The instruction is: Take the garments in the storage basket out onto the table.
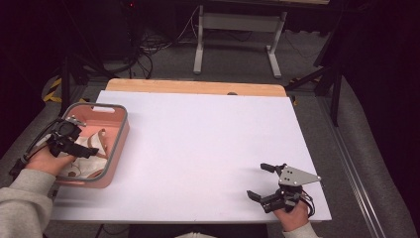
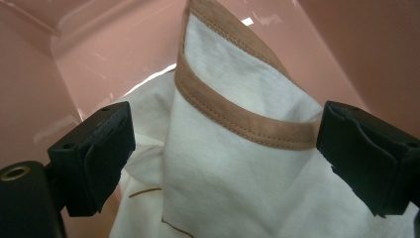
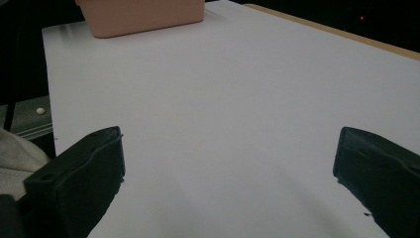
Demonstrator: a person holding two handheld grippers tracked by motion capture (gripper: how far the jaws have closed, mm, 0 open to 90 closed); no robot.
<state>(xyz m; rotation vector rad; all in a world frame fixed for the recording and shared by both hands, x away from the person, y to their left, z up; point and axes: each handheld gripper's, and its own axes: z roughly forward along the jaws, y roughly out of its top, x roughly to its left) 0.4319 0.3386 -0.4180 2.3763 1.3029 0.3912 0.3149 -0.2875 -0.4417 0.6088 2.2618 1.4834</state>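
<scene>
Inside the pink bin at the table's left edge lies a white cloth with a tan hem, bunched up rather than flat. In the left gripper view the cloth rises as a standing fold directly between the two black jaws, its tan hem running crosswise from one jaw toward the other. The fold's ridge stands up toward the camera, so the cloth lies straight ahead of the jaws and slightly below them.

The left gripper reaches down into the bin over the cloth, its jaws spread wide, one on each side of the fold, with nothing pinched yet. Whether either jaw already brushes the fabric cannot be told. A straight closing squeeze looks enough to catch the fold, judging from how it sits centred in the gap.

The right gripper rests well apart, near the front right corner of the white table, jaws likewise spread and empty. Its own view looks across bare table toward the bin far off. The left hand is plainly the nearer one.
</scene>
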